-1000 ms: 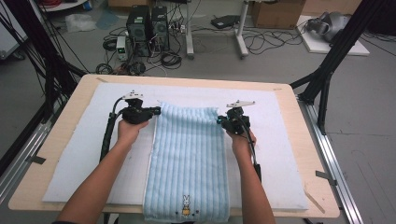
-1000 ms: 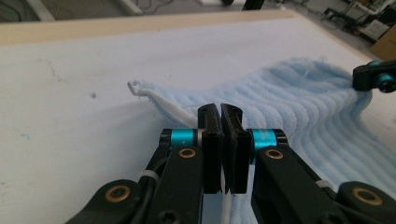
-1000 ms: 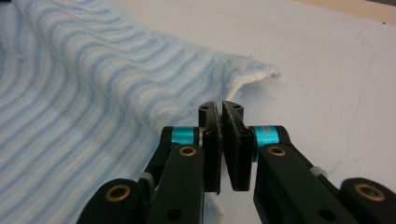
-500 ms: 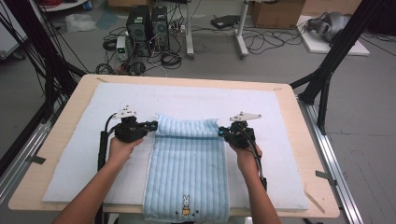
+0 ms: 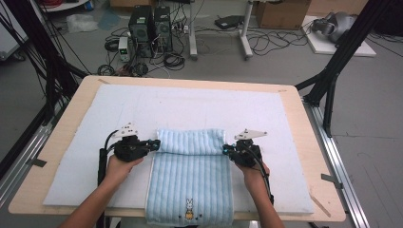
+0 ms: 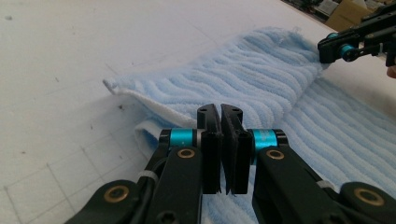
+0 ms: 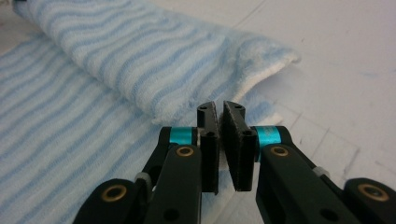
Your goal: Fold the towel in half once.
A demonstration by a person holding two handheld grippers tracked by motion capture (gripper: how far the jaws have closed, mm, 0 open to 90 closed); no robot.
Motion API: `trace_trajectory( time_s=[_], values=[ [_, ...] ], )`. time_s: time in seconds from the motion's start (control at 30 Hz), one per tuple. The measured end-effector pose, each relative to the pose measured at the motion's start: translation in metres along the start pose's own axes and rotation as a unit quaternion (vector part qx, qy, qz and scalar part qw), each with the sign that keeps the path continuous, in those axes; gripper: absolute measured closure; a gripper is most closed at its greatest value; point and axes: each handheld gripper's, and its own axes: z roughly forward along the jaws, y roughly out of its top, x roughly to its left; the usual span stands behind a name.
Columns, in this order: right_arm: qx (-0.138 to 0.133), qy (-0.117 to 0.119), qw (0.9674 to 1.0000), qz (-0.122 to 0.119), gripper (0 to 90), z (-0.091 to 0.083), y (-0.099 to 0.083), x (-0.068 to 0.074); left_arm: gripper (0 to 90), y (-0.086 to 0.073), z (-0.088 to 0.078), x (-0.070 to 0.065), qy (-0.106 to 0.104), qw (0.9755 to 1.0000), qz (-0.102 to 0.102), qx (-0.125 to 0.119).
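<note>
At the centre of the high view, a light blue striped towel (image 5: 190,175) lies on a white mat (image 5: 190,107) that covers the wooden table (image 5: 71,104). Its far end is folded back over itself into a thick band across the middle of the frame, while its near end, marked with a small rabbit emblem (image 5: 189,209), hangs at the bottom edge. The left gripper (image 5: 153,144) sits at the left end of the folded band, and the right gripper (image 5: 226,151) sits at the right end; each is carried by a hand entering from the bottom of the frame. In the left gripper view, the left gripper (image 6: 220,140) stands at lower centre with its jaws nearly together, a thin slit remaining between them and no cloth clamped in the visible part. The towel (image 6: 243,84) rises behind the tips, its folded corner pointing to the left of the frame, and the right gripper (image 6: 327,49) appears at upper right, against the far end of the fold. In the right gripper view, the right gripper (image 7: 220,140) occupies lower centre; its jaws have just been opening and now stand slightly apart at the tips, with nothing between them. The towel (image 7: 140,65) runs from upper left to its folded corner at centre right, just beyond the tips.
</note>
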Motion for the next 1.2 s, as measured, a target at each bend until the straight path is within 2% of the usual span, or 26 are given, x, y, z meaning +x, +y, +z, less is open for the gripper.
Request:
trace_trajectory(
  time_s=[0.03, 0.1, 0.13, 0.17, 0.23, 0.33, 0.47, 0.5, 0.57, 0.67, 0.77, 0.83, 0.87, 0.97, 1.0, 1.07, 1.2],
  values=[
    [0.003, 0.0, 1.0, 0.002, 78.6, 0.001, -0.002, 0.0, 82.5, 0.0, 0.0, 0.001, 0.001, 1.0, -0.004, -0.003],
    [-0.002, -0.002, 0.9999, 0.012, 69.7, 0.001, -0.002, -0.001, 58.8, 0.002, 0.001, 0.004, 0.024, 0.9994, -0.018, -0.015],
    [-0.009, -0.005, 0.9998, 0.018, 65.8, 0.0, -0.001, -0.002, 51.2, 0.003, 0.002, 0.007, 0.033, 0.999, -0.024, -0.02],
    [-0.014, -0.01, 0.9995, 0.025, 59.8, -0.002, 0.0, -0.004, 47.5, 0.005, 0.002, 0.01, 0.042, 0.9985, -0.027, -0.022],
    [-0.03, -0.017, 0.9985, 0.042, 50.5, -0.003, 0.005, -0.01, 44.2, 0.009, 0.005, 0.017, 0.05, 0.9978, -0.035, -0.027],
    [-0.032, -0.024, 0.9978, 0.054, 47.0, -0.001, 0.014, -0.019, 43.0, 0.018, 0.012, 0.026, 0.06, 0.997, -0.046, -0.019],
    [-0.025, -0.024, 0.9971, 0.068, 47.0, 0.008, 0.026, -0.027, 43.0, 0.027, 0.023, 0.034, 0.07, 0.996, -0.054, -0.013],
    [-0.021, -0.023, 0.9972, 0.068, 47.0, 0.011, 0.029, -0.028, 43.0, 0.027, 0.025, 0.035, 0.071, 0.9955, -0.059, -0.019],
    [-0.014, -0.024, 0.9973, 0.068, 47.3, 0.017, 0.033, -0.029, 43.0, 0.027, 0.029, 0.037, 0.072, 0.9956, -0.06, -0.002],
    [0.0, -0.028, 0.9972, 0.069, 47.7, 0.027, 0.038, -0.031, 43.2, 0.024, 0.037, 0.038, 0.075, 0.9954, -0.059, 0.012],
    [0.023, -0.036, 0.9967, 0.069, 48.3, 0.037, 0.042, -0.032, 45.0, 0.021, 0.044, 0.038, 0.081, 0.9949, -0.049, 0.034],
    [0.034, -0.036, 0.9963, 0.07, 50.3, 0.044, 0.044, -0.033, 51.9, 0.019, 0.049, 0.037, 0.084, 0.9946, -0.038, 0.047],
    [0.035, -0.036, 0.9965, 0.066, 53.4, 0.046, 0.044, -0.032, 56.9, 0.019, 0.049, 0.037, 0.084, 0.9947, -0.025, 0.053],
    [0.056, -0.034, 0.9956, 0.068, 63.7, 0.053, 0.042, -0.032, 77.7, 0.018, 0.052, 0.034, 0.076, 0.9953, -0.008, 0.061],
    [0.062, -0.028, 0.9952, 0.07, 70.6, 0.055, 0.041, -0.033, 83.4, 0.019, 0.051, 0.032, 0.075, 0.9955, 0.001, 0.057],
    [0.063, -0.028, 0.9959, 0.059, 80.8, 0.055, 0.04, -0.033, 86.4, 0.02, 0.051, 0.031, 0.075, 0.9959, 0.006, 0.049],
    [0.043, -0.039, 0.9976, 0.038, 86.3, 0.049, 0.044, -0.029, 86.7, 0.022, 0.047, 0.034, 0.068, 0.9973, -0.011, 0.025]
  ],
)
